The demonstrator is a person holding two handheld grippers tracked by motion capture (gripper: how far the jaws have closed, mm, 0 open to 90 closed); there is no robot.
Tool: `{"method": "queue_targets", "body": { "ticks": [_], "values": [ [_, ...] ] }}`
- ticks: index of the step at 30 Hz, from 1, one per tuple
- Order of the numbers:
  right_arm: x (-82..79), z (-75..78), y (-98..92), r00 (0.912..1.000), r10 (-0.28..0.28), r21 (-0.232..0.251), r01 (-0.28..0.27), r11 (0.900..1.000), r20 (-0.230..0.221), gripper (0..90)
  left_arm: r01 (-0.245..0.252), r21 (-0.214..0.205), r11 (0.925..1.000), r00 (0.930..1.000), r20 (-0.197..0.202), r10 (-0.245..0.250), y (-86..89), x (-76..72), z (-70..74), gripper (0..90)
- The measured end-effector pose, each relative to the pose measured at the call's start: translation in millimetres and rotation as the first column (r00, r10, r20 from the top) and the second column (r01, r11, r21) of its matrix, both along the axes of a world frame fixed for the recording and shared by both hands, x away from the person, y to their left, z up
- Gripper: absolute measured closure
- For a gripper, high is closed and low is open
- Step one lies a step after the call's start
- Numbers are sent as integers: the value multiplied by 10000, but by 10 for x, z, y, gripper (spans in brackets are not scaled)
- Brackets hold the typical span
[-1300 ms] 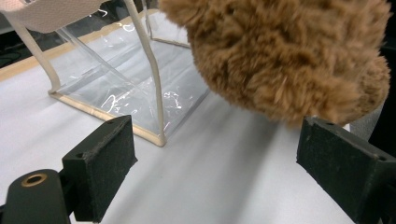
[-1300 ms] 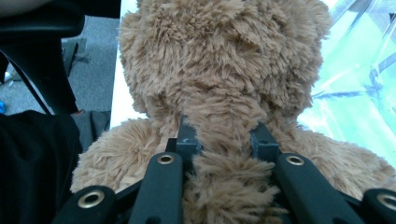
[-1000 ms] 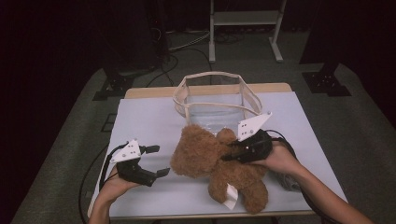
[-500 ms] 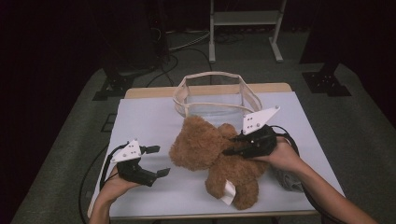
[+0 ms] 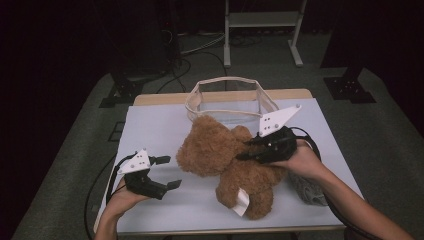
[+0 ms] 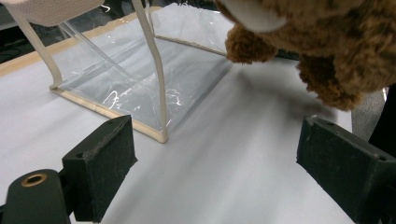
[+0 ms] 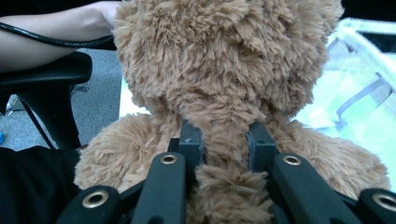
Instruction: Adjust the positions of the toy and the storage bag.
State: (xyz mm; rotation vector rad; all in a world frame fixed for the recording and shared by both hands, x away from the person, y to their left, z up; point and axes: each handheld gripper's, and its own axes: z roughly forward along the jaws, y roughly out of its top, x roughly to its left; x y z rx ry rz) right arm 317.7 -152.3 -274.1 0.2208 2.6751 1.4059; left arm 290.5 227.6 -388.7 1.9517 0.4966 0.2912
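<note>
I am holding the bear in my right gripper, the jaws pinching narrow on the plush at its neck; in the right gripper view the two pads are pressing into the fur from both sides just below the head. The bear is sitting near the middle of the table, its head at about eleven o'clock from its body and leaning toward the clear bag, which is standing open at twelve o'clock, just behind the head. A white tag is hanging at the bear's six o'clock side. My left gripper is hovering at about eight o'clock from the bear, apart from it, its jaws standing wide with nothing between them. In the left gripper view the bare table is lying between the two pads, the bag at eleven o'clock and the bear at one o'clock, raised off the cloth with its shadow beneath. A grey cloth is lying under my right forearm at four o'clock.
</note>
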Motion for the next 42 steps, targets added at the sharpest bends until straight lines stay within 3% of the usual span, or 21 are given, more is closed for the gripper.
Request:
{"method": "queue_targets", "body": {
  "ticks": [13,24,30,38,42],
  "values": [
    [22,630,216,9986,283,-75,-280,9996,440,729,-51,-81,10000,10000,25,51,28,7,14,104],
    [89,1238,424,9979,440,-172,-433,9989,467,728,25,-41,10000,10000,58,-24,38,5,19,104],
    [283,1525,535,9981,482,-39,-481,9988,375,728,63,-48,10000,10000,35,-63,37,7,20,104],
    [685,1774,661,9995,216,-193,-212,9996,242,728,-8,-46,10000,9999,-129,8,43,38,-31,104],
    [811,1846,708,9996,76,-272,-68,9996,276,727,-27,-47,10000,9999,-163,26,51,49,-46,104]
  ]
}}
